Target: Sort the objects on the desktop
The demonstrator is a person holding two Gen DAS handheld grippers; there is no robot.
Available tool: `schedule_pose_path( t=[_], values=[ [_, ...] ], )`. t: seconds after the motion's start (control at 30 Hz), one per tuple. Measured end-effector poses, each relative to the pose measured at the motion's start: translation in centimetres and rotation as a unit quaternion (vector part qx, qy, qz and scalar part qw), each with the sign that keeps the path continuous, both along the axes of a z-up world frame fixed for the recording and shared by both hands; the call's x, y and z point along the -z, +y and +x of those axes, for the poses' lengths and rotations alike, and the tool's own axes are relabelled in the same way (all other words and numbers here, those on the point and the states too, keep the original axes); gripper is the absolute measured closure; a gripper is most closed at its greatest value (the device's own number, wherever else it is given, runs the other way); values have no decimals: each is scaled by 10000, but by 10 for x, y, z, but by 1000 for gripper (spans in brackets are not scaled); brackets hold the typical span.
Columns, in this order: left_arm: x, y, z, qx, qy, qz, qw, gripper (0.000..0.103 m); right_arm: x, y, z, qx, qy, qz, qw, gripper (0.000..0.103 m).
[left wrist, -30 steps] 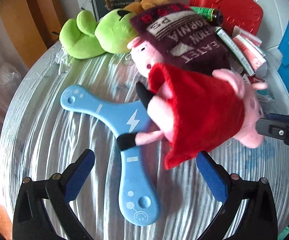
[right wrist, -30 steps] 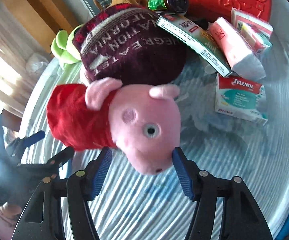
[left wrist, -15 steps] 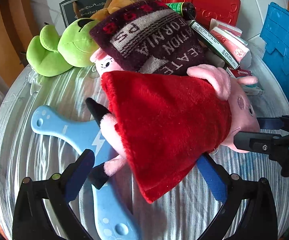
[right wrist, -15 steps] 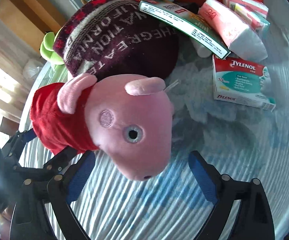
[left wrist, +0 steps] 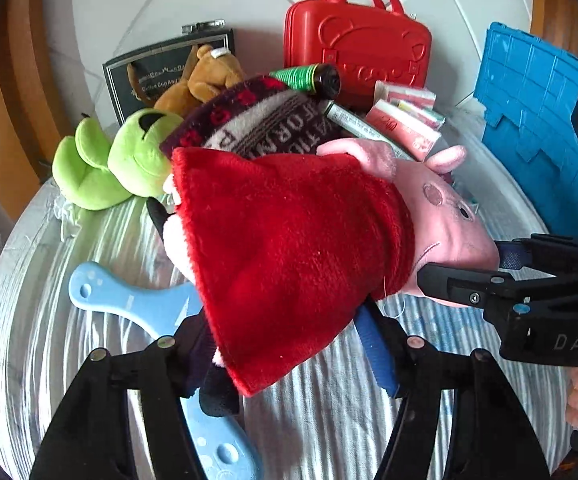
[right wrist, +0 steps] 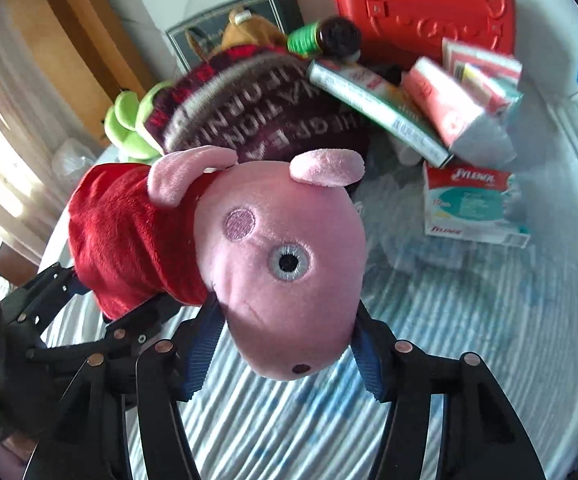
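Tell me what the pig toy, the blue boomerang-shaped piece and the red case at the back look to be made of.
Pig toy: soft plush, fuzzy nap, stitched eye and cheek; its red dress looks like longer pile fleece.
Blue boomerang-shaped piece: probably rigid moulded plastic, smooth matte face with holes.
Red case: hard glossy plastic, likely; embossed lines and highlights on the shell.

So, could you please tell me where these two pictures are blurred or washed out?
Right wrist view: the medicine boxes are smeared by motion and sunlight washes out the left edge. Left wrist view: mostly sharp, with the table bent by the fisheye lens.
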State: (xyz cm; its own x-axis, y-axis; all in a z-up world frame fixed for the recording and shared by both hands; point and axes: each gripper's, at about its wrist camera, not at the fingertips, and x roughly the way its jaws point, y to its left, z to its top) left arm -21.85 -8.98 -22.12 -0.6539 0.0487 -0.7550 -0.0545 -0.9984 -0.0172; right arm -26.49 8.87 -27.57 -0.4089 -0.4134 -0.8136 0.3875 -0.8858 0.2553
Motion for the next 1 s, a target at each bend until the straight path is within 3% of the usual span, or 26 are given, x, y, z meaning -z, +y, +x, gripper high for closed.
schedule_pose_path(
  t=[0.17,0.3,0.37,0.43,0.47,0.5,0.57,0.63,0.67,0.73,0.8,0.87,1.0],
  values=[
    [-47,11,15,193,495,-91,9985,39,-43,6,19,215,459,-115,9986,46],
    [-88,27,27,554,887,-85,9945,52,-83,16,38,348,869,-137,9955,51],
    [-103,39,27,579,967,-214,9934,53,-103,16,51,367,1066,-108,9936,54],
    [-111,41,28,468,968,-230,9939,53,-115,23,57,496,964,-27,9941,56],
    [-113,37,29,444,892,-117,9950,45,-115,27,56,597,871,7,9944,58],
    [-111,33,31,406,814,5,9958,23,-113,31,57,675,792,53,9946,65],
    [-100,24,33,281,649,139,9974,2,-99,40,58,757,475,108,9959,67],
    [-83,20,39,224,430,285,9984,2,-78,50,60,959,152,212,9950,67],
    [-72,21,43,221,311,367,9986,2,-66,55,61,1034,-18,249,9943,64],
    [-53,24,53,192,76,430,9989,2,-44,66,65,1175,-294,205,9924,36],
    [-37,29,59,177,-126,468,9987,2,-31,76,72,1224,-401,216,9914,21],
    [-26,35,64,92,-270,488,9984,2,-26,86,79,1225,-429,172,9914,20],
    [-15,49,66,-129,-434,477,9978,2,-22,101,78,1098,-467,101,9928,5]
  ],
)
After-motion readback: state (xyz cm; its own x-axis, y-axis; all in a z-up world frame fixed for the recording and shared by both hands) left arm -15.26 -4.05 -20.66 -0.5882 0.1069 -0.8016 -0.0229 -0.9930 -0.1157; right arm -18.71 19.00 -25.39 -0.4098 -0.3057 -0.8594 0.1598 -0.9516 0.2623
